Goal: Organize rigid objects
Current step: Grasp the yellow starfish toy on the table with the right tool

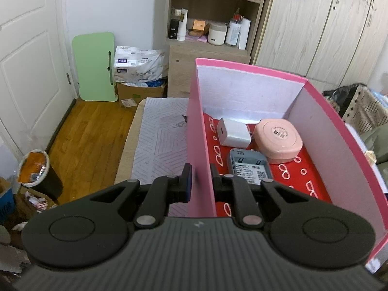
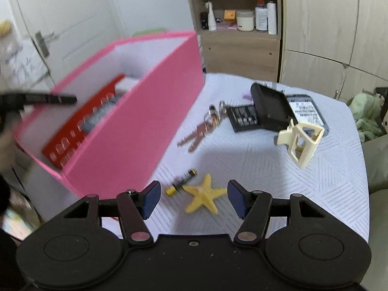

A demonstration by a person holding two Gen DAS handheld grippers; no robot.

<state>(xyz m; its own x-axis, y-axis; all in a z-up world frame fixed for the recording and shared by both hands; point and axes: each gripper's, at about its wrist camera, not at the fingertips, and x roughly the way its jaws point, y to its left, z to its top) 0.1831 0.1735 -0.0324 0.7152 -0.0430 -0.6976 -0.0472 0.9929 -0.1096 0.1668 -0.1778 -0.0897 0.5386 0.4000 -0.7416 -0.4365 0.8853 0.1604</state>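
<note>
My left gripper (image 1: 200,179) is shut on the left wall of a pink box (image 1: 197,131), one finger outside and one inside. The box holds a white charger (image 1: 234,133), a pink rounded case (image 1: 278,140) and a grey device (image 1: 249,169) on a red patterned floor. In the right wrist view the pink box (image 2: 135,131) is tilted and blurred above the table's left side, with the left gripper on its far wall. My right gripper (image 2: 194,198) is open, just above a yellow starfish (image 2: 205,194) and next to a battery (image 2: 180,181).
On the white patterned tablecloth (image 2: 278,169) lie keys (image 2: 201,128), a black case with a flat battery pack (image 2: 266,111), a grey device (image 2: 308,114) and a cream hair clip (image 2: 302,140). A shelf unit (image 1: 211,24) and wardrobe (image 1: 315,29) stand behind. A bin (image 1: 36,169) stands on the floor.
</note>
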